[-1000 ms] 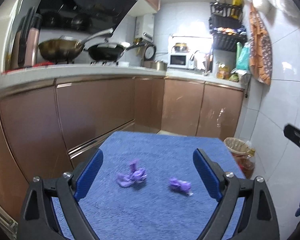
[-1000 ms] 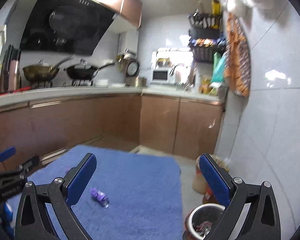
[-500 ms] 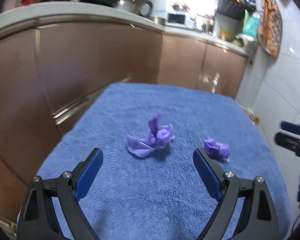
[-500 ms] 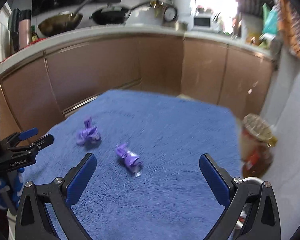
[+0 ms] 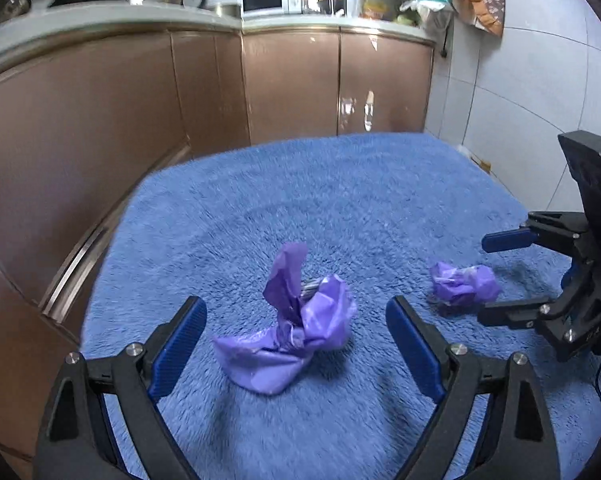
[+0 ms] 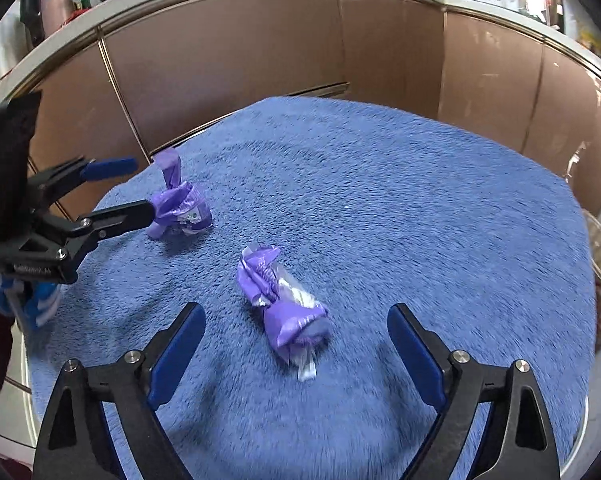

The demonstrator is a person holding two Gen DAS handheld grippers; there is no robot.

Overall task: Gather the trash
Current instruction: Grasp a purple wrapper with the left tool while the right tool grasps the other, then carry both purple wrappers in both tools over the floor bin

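- Trash lay in two crumpled purple pieces on the blue fuzzy cloth point(image 5: 380, 200) covering the tabletop: a larger wrapper point(image 5: 296, 328) and a smaller wad point(image 6: 284, 304), near each other but apart.
- Your left hand-held gripper point(image 5: 296, 340) stood open, the larger wrapper between its fingers, untouched.
- Your right hand-held gripper point(image 6: 296, 344) was closing, jaws wide, the wad between them, untouched.
- Brown cabinet doors point(image 5: 292, 88) stood behind.

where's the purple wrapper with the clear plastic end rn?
In the right wrist view the purple wrapper lies on the blue mat, ahead of the right gripper, whose jaws are closing without touching it; the knotted purple bag lies further left.
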